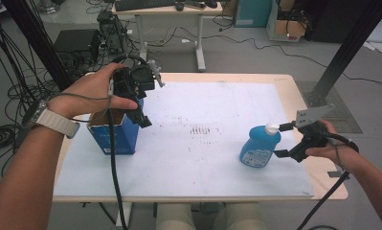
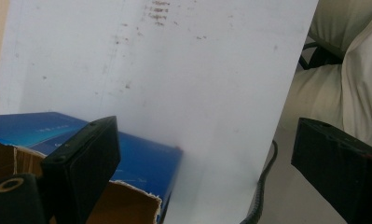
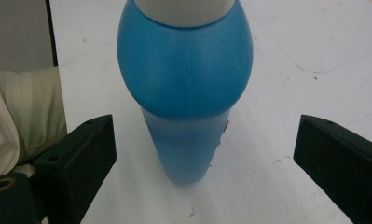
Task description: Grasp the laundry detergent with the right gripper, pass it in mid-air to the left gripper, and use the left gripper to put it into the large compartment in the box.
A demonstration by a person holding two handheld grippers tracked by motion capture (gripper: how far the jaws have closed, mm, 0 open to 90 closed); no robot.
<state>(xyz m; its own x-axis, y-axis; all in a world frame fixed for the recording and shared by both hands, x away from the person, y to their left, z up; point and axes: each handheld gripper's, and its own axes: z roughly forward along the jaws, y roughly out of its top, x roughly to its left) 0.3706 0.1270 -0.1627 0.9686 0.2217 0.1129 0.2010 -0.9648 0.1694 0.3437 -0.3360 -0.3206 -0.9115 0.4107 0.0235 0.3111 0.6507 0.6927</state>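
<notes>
A blue bottle with a white cap stands upright at the right of the white table top. My right gripper is open, one jaw on each side of the bottle without touching it. In the right gripper view the bottle stands between the spread jaws of the right gripper. An open blue cardboard box stands at the table's left. My left gripper hangs open just above the box, holding nothing. In the left gripper view the box lies below the open left gripper.
A desk with a keyboard stands behind the table. Cables and black equipment lie on the floor at the back left. Black frame posts rise at both sides. The person's legs are at the front edge.
</notes>
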